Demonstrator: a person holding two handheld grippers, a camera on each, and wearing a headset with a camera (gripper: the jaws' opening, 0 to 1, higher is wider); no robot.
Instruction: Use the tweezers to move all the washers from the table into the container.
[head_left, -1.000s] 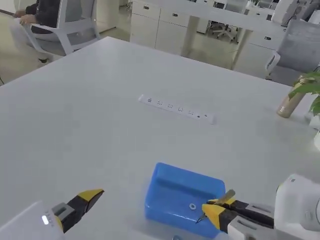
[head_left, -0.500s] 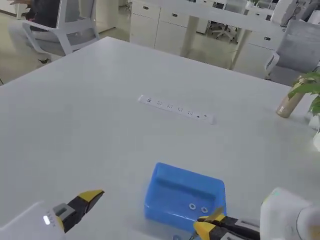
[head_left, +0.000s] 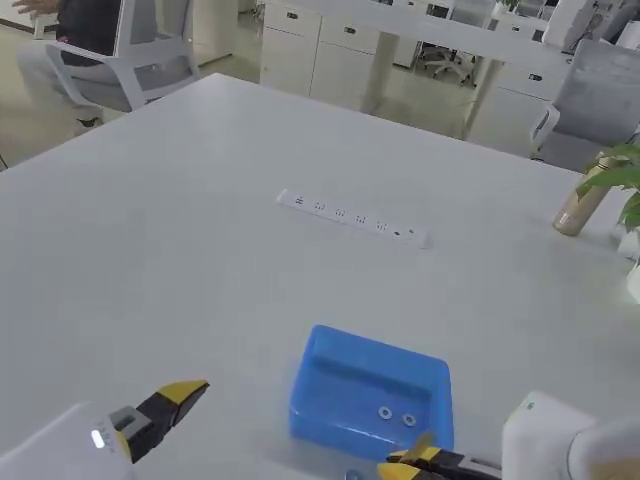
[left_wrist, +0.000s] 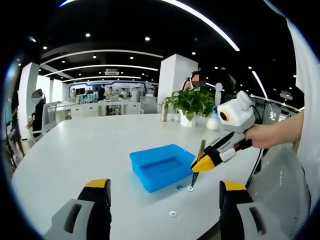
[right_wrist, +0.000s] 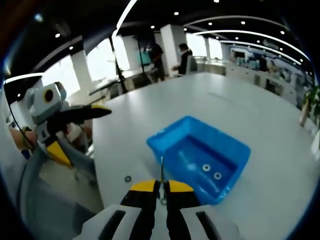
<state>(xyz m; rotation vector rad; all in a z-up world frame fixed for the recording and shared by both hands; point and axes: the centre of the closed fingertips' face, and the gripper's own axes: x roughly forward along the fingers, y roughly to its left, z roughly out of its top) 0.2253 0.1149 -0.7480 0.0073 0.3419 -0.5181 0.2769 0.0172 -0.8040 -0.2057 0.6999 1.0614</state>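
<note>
The blue container (head_left: 368, 392) sits near the table's front edge with two washers (head_left: 385, 412) lying inside it. My right gripper (right_wrist: 161, 187) is shut on the thin tweezers (right_wrist: 161, 167), whose tip points down at the table just in front of the container's near wall. In the left gripper view the tweezers (left_wrist: 193, 179) end close to two loose washers (left_wrist: 190, 189), and a third washer (left_wrist: 173, 214) lies nearer. My left gripper (left_wrist: 165, 185) stands wide open with nothing in it, to the left of the container (left_wrist: 162, 167).
A white power strip (head_left: 352, 217) lies mid-table beyond the container. A potted plant (head_left: 615, 175) and a tan bottle (head_left: 578, 207) stand at the far right. Office chairs and a seated person are past the table's far edge.
A second washer has appeared in the container. My right gripper has drawn back with the tweezers from over the container to the table in front of it. The left gripper has held still.
</note>
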